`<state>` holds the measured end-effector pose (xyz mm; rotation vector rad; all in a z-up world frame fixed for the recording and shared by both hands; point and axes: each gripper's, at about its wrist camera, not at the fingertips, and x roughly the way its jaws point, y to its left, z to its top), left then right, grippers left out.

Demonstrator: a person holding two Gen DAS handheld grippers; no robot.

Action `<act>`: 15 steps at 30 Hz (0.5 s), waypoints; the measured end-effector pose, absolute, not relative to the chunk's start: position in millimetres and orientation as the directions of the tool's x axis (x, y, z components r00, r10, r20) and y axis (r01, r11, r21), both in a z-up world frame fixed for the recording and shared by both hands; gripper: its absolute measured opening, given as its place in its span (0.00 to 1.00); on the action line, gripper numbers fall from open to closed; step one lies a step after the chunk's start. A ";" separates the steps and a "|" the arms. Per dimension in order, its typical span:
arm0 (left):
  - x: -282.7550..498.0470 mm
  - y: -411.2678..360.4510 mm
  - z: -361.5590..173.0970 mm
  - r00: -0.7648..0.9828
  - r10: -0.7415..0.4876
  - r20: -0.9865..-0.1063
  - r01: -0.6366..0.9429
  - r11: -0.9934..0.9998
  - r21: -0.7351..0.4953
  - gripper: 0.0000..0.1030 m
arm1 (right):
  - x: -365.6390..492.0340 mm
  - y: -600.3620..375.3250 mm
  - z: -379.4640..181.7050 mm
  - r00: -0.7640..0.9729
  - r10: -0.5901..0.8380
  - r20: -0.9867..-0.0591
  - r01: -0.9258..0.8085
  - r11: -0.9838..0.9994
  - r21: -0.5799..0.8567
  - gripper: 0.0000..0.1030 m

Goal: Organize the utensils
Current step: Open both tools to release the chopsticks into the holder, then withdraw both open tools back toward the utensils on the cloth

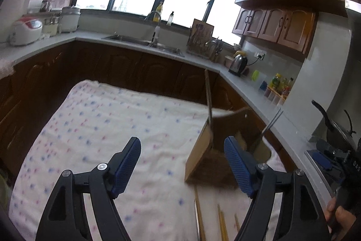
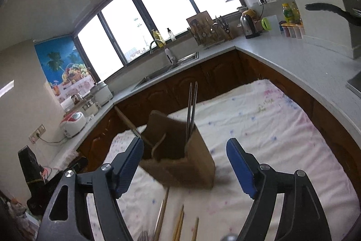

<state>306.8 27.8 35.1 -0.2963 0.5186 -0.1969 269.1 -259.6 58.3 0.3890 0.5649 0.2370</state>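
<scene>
A brown box [image 2: 191, 159] stands on the tabletop [image 2: 270, 128], which has a white cloth with small blue and pink dots. The box is open on top and looks blurry. Two gray chopsticks [image 2: 193, 105] stick up out of it, side by side. A wooden stick [image 2: 129, 124] leans out of its left side. More wooden chopsticks [image 2: 179, 226] lie flat on the cloth, near the box's front.

The left gripper [image 1: 182, 167] is wide open and holds nothing. The right gripper [image 2: 185, 167] is wide open too, and empty. Both are above the cloth, near the box.
</scene>
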 end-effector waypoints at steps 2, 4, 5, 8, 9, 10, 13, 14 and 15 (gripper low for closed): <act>293.8 31.7 36.3 0.843 -0.261 -0.471 0.104 0.937 -0.334 0.74 | 256.6 -257.3 56.4 0.816 0.319 -0.481 -0.112 0.905 0.410 0.76; 284.5 36.3 35.9 0.836 -0.259 -0.484 0.094 0.936 -0.339 0.74 | 245.5 -256.1 54.7 0.814 0.313 -0.490 -0.110 0.910 0.399 0.76; 277.0 38.8 36.0 0.831 -0.258 -0.493 0.088 0.936 -0.342 0.74 | 239.6 -254.9 54.2 0.812 0.309 -0.496 -0.108 0.913 0.392 0.76; 259.6 44.8 35.9 0.823 -0.257 -0.507 0.070 0.931 -0.358 0.74 | 224.1 -250.3 51.0 0.804 0.299 -0.513 -0.107 0.923 0.370 0.77; 253.0 47.1 35.4 0.820 -0.258 -0.510 0.066 0.930 -0.362 0.74 | 219.0 -248.7 49.1 0.802 0.296 -0.519 -0.105 0.925 0.365 0.78; 248.9 48.4 35.9 0.818 -0.255 -0.515 0.062 0.930 -0.362 0.74 | 214.7 -247.5 47.1 0.799 0.294 -0.524 -0.103 0.927 0.362 0.79; 234.8 52.2 32.9 0.812 -0.247 -0.530 0.050 0.933 -0.357 0.74 | 200.8 -243.5 38.4 0.788 0.282 -0.547 -0.098 0.935 0.342 0.80; 230.4 52.9 31.7 0.807 -0.247 -0.537 0.046 0.932 -0.359 0.75 | 198.3 -243.9 35.4 0.785 0.283 -0.552 -0.097 0.935 0.341 0.84; 225.9 54.3 30.2 0.802 -0.247 -0.544 0.042 0.931 -0.361 0.75 | 194.7 -243.0 31.6 0.779 0.287 -0.558 -0.099 0.934 0.342 0.87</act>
